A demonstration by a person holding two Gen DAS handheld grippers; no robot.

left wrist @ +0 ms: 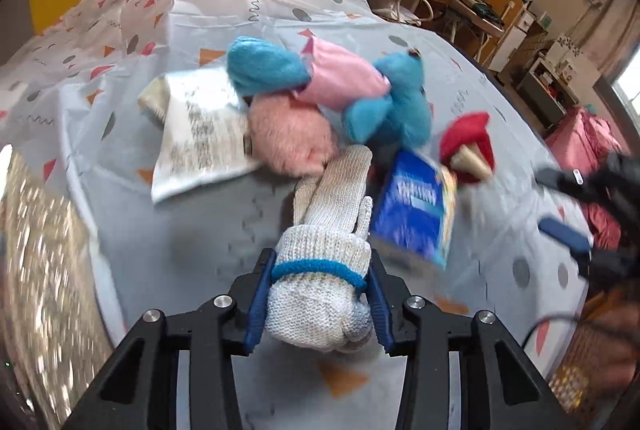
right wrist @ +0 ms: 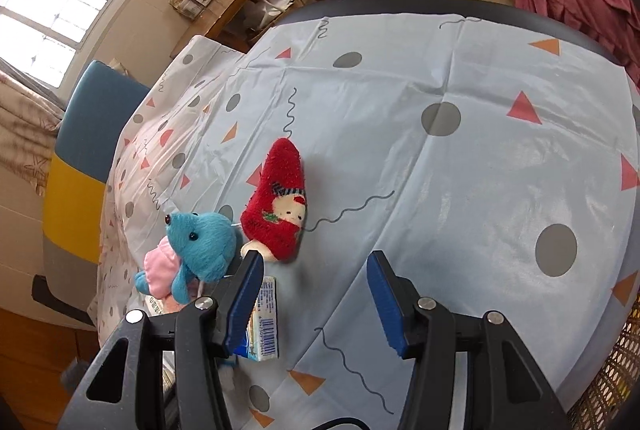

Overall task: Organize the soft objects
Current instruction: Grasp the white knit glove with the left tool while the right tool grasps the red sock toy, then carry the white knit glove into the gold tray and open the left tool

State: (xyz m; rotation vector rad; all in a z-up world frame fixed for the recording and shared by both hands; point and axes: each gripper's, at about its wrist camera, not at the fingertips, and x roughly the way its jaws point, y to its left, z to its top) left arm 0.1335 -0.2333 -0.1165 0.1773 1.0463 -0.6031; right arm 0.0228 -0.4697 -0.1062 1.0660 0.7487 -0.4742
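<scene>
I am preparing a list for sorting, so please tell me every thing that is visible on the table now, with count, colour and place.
knit glove: 1, off-white with blue cuff band, held at the cuff by the left gripper
blue plush toy: 1, blue with pink clothing, mid pile
pink fluffy item: 1, pink, beside white packet
white packet: 1, white with print, left of pile
blue packet: 1, blue, right of glove
red sock: 1, red with doll picture, beyond right gripper
tablecloth: 1, pale blue, patterned
left gripper: shut on glove
right gripper: open, nothing between its fingers
</scene>
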